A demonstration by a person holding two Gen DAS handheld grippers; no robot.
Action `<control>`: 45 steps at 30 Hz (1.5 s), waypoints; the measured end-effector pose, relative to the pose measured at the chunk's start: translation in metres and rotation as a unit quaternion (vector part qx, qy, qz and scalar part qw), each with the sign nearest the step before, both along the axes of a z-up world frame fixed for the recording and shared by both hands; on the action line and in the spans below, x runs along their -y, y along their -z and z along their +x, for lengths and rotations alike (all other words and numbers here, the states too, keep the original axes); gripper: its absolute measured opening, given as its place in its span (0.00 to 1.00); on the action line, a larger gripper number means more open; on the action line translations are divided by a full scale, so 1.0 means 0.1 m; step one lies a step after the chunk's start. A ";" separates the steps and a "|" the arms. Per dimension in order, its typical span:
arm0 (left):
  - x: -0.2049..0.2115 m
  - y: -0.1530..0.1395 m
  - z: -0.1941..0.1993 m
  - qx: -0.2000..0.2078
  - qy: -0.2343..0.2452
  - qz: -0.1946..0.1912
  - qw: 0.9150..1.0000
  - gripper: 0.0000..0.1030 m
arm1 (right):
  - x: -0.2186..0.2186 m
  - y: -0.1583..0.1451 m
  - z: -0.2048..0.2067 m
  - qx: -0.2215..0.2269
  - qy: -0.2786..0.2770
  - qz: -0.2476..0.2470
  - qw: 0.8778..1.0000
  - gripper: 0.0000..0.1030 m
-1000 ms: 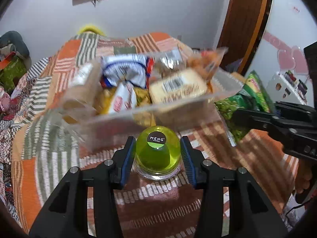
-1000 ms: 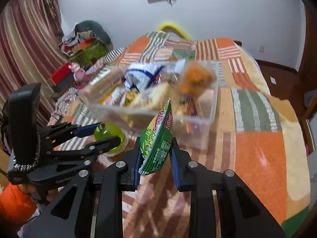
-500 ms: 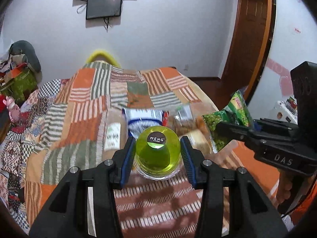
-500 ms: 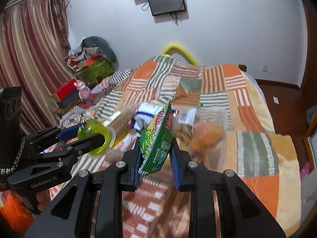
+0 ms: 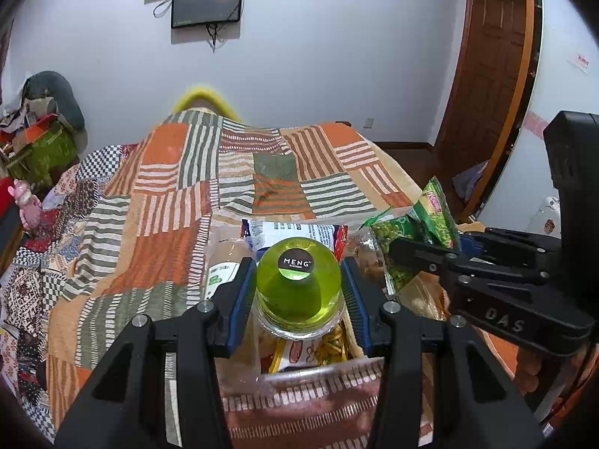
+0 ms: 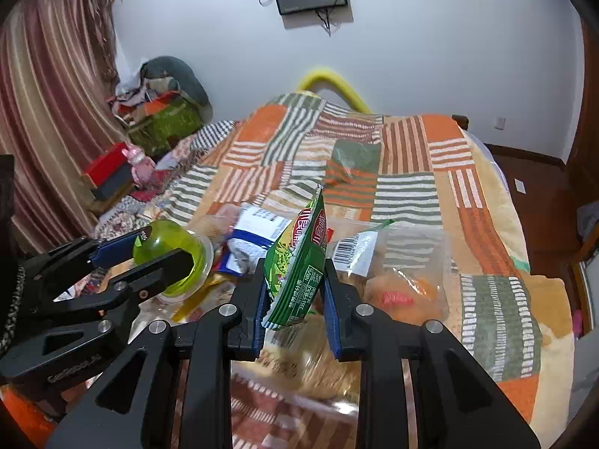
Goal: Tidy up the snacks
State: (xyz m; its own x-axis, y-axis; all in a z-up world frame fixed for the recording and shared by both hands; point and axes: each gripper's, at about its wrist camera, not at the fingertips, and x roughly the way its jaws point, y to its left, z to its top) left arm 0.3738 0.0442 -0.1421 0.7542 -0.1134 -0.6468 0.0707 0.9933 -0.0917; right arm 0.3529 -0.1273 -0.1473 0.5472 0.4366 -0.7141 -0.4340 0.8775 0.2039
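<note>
The left gripper (image 5: 298, 292) pinches a green jelly cup (image 5: 298, 287), a clear domed cup of yellow-green jelly with a round black "MENG" sticker on the end facing the camera and a wider clear rim at the other end. The right gripper (image 6: 293, 291) is pressed tight on a green snack packet (image 6: 297, 262), a flat crinkled bag with red-and-white lettering and a picture of green peas, held upright by its lower edge. Both are held in the air over a clear plastic bin (image 5: 322, 368) that sits on a bed covered by a patchwork blanket (image 5: 179, 194) of orange, green and brown striped squares. The bin is already crowded: a blue-and-white packet (image 6: 254, 239), a clear bag of orange snacks (image 6: 404, 288) with a barcode label, a pale wrapped loaf (image 5: 221, 265) along its left side and yellow wrappers beneath the cup. The two grippers sit close side by side, each partly blocking the other's view of the bin. One cup, one green packet and one bin are visible. A dark screen (image 5: 206, 3) hangs on the wall behind.
</note>
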 end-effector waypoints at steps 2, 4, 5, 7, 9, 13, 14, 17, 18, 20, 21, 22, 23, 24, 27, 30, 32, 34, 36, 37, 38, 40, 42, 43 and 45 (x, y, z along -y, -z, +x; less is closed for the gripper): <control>0.01 0.04 0.05 -0.004 -0.001 0.000 1.000 0.44 | -0.03 0.02 0.03 0.003 0.003 -0.014 1.000 0.23; 0.02 0.07 0.09 -0.008 0.001 -0.004 1.000 0.44 | -0.02 0.01 0.04 0.001 0.002 -0.014 1.000 0.23; 0.02 0.08 0.10 -0.011 0.002 -0.005 1.000 0.45 | -0.01 0.00 0.04 -0.001 0.001 -0.013 1.000 0.24; 0.03 0.10 0.13 -0.018 0.004 -0.007 1.000 0.45 | -0.01 -0.02 0.03 -0.002 -0.002 -0.012 1.000 0.25; 0.04 0.11 0.12 -0.021 0.005 -0.010 1.000 0.45 | 0.00 -0.03 0.01 -0.003 0.000 -0.015 1.000 0.26; 0.03 -0.02 0.04 -0.001 0.005 -0.012 1.000 0.45 | 0.04 -0.12 -0.05 0.002 0.000 -0.007 1.000 0.40; 0.02 -0.08 0.00 0.004 0.006 -0.013 1.000 0.45 | 0.06 -0.15 -0.06 0.007 0.002 -0.006 1.000 0.42; 0.02 -0.23 -0.12 0.019 0.007 -0.007 1.000 0.45 | 0.09 -0.28 -0.15 0.020 0.002 0.000 1.000 0.42; 0.02 -0.27 -0.17 0.023 0.006 -0.006 1.000 0.45 | 0.12 -0.35 -0.22 0.027 0.002 0.002 1.000 0.42; 0.00 -0.39 -0.29 0.034 0.003 -0.006 0.999 0.45 | 0.15 -0.44 -0.30 0.040 0.003 0.005 0.999 0.42; 0.00 -0.45 -0.36 0.040 0.002 -0.005 0.999 0.45 | 0.18 -0.52 -0.37 0.049 0.004 0.005 0.999 0.42; -0.01 -0.54 -0.47 0.051 -0.001 -0.003 0.999 0.45 | 0.20 -0.60 -0.44 0.058 0.005 0.006 0.998 0.42; -0.01 -0.60 -0.54 0.059 -0.003 0.000 0.998 0.45 | 0.22 -0.65 -0.47 0.064 0.007 0.007 0.998 0.42; -0.01 -0.67 -0.63 0.068 -0.006 0.003 0.998 0.45 | 0.25 -0.74 -0.57 0.076 0.008 0.009 0.997 0.42; -0.02 -0.88 -0.94 0.094 -0.010 0.002 0.996 0.45 | 0.31 -0.96 -0.81 0.104 0.012 0.015 0.994 0.42; -0.02 -1.08 -1.26 0.121 -0.014 0.000 0.993 0.45 | 0.35 -1.14 -1.04 0.128 0.015 0.016 0.992 0.42; -0.02 -1.20 -1.47 0.138 -0.018 -0.001 0.990 0.48 | 0.37 -1.24 -1.21 0.142 0.016 0.018 0.990 0.42; -0.01 -1.30 -1.66 0.152 -0.021 -0.003 0.988 0.53 | 0.40 -1.34 -1.36 0.153 0.020 0.023 0.988 0.42; 0.00 -1.37 -1.84 0.166 -0.024 -0.004 0.986 0.59 | 0.43 -1.40 -1.49 0.160 0.021 0.030 0.986 0.45; 0.02 -1.41 -1.93 0.173 -0.025 -0.003 0.985 0.62 | 0.45 -1.45 -1.58 0.167 0.022 0.033 0.985 0.47; 0.03 -1.44 -2.01 0.180 -0.028 0.000 0.983 0.65 | 0.46 -1.46 -1.62 0.171 0.024 0.035 0.984 0.52; 0.07 -1.49 -2.17 0.192 -0.032 0.007 0.981 0.72 | 0.48 -1.52 -1.76 0.184 0.028 0.037 0.982 0.59; 0.09 -1.51 -2.26 0.197 -0.035 0.010 0.980 0.82 | 0.46 -1.55 -1.84 0.195 0.031 0.036 0.980 0.69; 0.09 -1.52 -2.31 0.201 -0.039 0.010 0.979 0.91 | 0.46 -1.58 -1.89 0.203 0.033 0.035 0.978 0.72; 0.09 -1.54 -2.42 0.211 -0.045 0.008 0.976 0.95 | 0.46 -1.61 -1.96 0.214 0.038 0.034 0.975 0.81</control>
State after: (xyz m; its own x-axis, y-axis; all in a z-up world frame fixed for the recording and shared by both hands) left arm 0.1322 0.0353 0.0123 0.9605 -0.0267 -0.2769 0.0111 0.9983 -0.0579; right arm 0.1566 -0.1733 0.0140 0.8216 0.4215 -0.3837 -0.4261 0.9013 0.0776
